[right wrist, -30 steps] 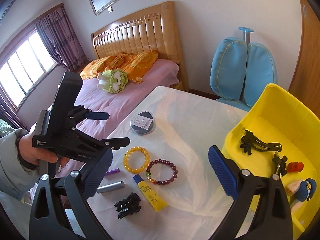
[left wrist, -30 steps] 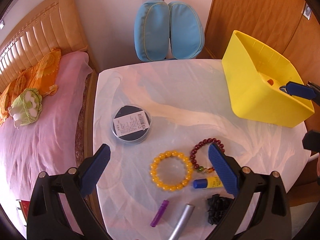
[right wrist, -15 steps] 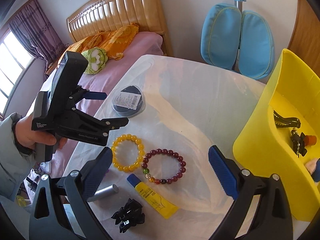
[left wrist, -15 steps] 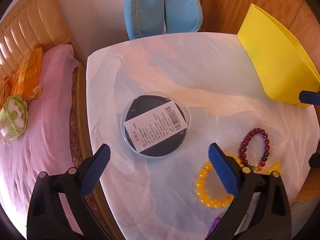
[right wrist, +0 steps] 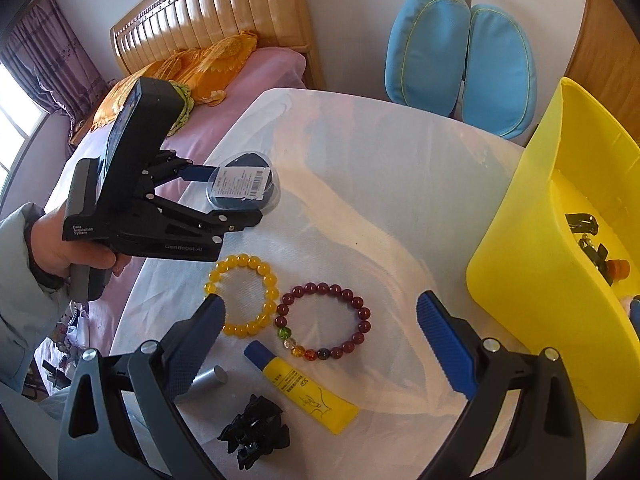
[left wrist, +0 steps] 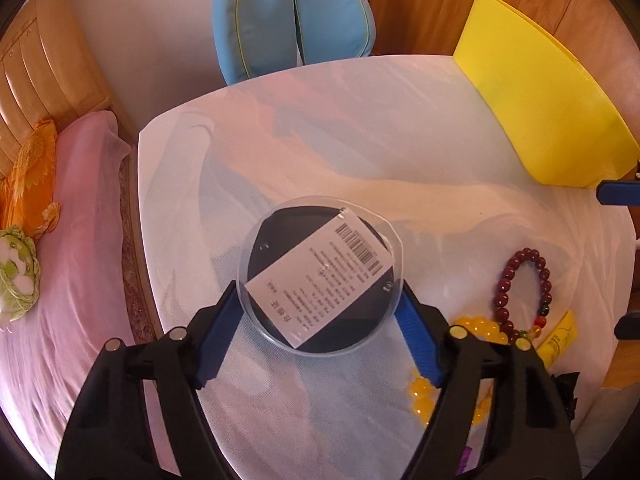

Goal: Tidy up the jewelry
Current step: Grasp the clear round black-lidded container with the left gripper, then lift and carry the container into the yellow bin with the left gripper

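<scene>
A person's left gripper [left wrist: 320, 326] straddles a round clear case [left wrist: 320, 276] with a dark insert and a barcode label on the white-covered table [left wrist: 360, 128]; its blue pads [left wrist: 414, 334] have just been closing in and now sit against the case's rim at 4 and 8 o'clock, though whether they truly press it cannot be told from either view. Seen from the right wrist camera, the hand [right wrist: 60, 240] in a pale sleeve holds that black tool at the table's 9 o'clock edge, the case [right wrist: 244, 188] between its fingers. The right gripper [right wrist: 320, 334] hangs over the near side of the table with its jaws wide apart and nothing between them. Just ahead of it lie the yellow bead bracelet [right wrist: 244, 294] at about 11 o'clock and the dark red bead bracelet [right wrist: 326, 322] at 12 o'clock, the two touching or nearly so. Toward 6 o'clock from them rest a yellow tube with a blue cap [right wrist: 304, 388], a black hair clip [right wrist: 256, 430] and a silver cylinder [right wrist: 208, 380] partly behind the gripper's left finger. A yellow bin [right wrist: 532, 280] stands at the table's 3 o'clock side, with dark clips and small oddments visible inside. Behind the table are a blue chair back [right wrist: 460, 64] at 12 o'clock and a bed with a pink cover [right wrist: 256, 80] at 10 o'clock.
</scene>
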Available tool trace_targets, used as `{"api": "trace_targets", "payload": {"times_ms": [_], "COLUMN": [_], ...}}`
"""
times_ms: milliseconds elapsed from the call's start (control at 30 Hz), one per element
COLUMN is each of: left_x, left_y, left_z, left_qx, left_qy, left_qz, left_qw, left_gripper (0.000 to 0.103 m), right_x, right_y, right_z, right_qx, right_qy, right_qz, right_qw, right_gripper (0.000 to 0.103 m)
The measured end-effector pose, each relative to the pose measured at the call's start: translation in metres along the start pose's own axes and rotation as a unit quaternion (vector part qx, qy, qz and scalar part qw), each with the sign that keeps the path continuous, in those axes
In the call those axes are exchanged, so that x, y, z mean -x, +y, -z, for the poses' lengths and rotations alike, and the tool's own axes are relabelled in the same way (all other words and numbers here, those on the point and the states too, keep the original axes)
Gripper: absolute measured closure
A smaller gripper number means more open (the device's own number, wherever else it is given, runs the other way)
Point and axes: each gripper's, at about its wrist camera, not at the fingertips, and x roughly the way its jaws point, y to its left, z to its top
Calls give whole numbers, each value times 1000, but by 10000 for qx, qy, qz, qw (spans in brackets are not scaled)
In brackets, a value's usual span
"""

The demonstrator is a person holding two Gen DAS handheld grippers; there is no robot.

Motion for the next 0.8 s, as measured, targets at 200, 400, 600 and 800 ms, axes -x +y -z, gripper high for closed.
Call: {"api": "trace_targets", "payload": {"times_ms": [200, 400, 600, 800], "left_x": [35, 50, 40, 37], "left_y": [-12, -27, -26, -23], "left_z": [2, 4, 8, 12], "left_qx": [-59, -341, -402, -415], "left_qy": [-355, -447, -331, -264], "left_qz": [321, 451, 562, 730], "left_qw": [9988, 9974, 9971, 9961], "left_gripper": [29, 71, 71, 48], "right_x": [6, 12, 17, 18], "right_y": [0, -2, 0, 1], "right_z": [3, 13, 22, 30], "right_qx": [-69, -188, -330, -499], "right_qy": [-65, -69, -71, -36], "right_qz": [56, 195, 352, 444], "right_qw": [9999, 9996, 9988, 9978], "right_gripper": [6, 6, 6, 6]}}
